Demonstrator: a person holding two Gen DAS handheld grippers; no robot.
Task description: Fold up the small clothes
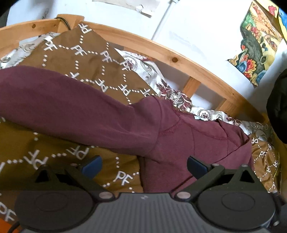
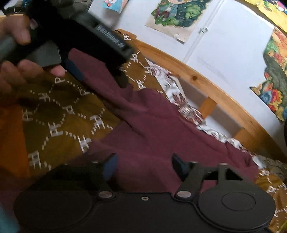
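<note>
Bedroom: white wall hung with cartoon posters (image 2: 176,13), a curved pine bed frame (image 1: 172,53), and on the bed a brown quilt (image 1: 86,55) printed with "PF" letters over a floral sheet (image 1: 162,86).

My left fingers (image 1: 144,165): blue pads spread wide, nothing between them but air. They hover low over the near edge of the maroon garment (image 1: 188,143), which lies directly ahead at 12 o'clock.

My right fingers (image 2: 144,164): also apart, clamped on nothing. Maroon cloth shows in the gap under them, but the pads do not press it. The view is smeared, so I cannot tell how close they are to the cloth.

Outward, left view: one sleeve (image 1: 62,104) runs off toward 10 o'clock, draped over the quilt; the body bunches toward 2 o'clock by the sheet. Right view: my left hand (image 2: 16,75) with its tool sits at 10 o'clock above the far sleeve end, while the garment spreads from 12 to 3 o'clock.

Step in hand, as I judge it: both sets of fingers are free, so the next grip has to be chosen. To do it well:
- pick two matching points, such as hem corners or shoulder seams
- pinch a single layer, not the quilt beneath
- bring the long sleeve across the body first
- pull taut before laying over, so the bunching by the sheet flattens
</note>
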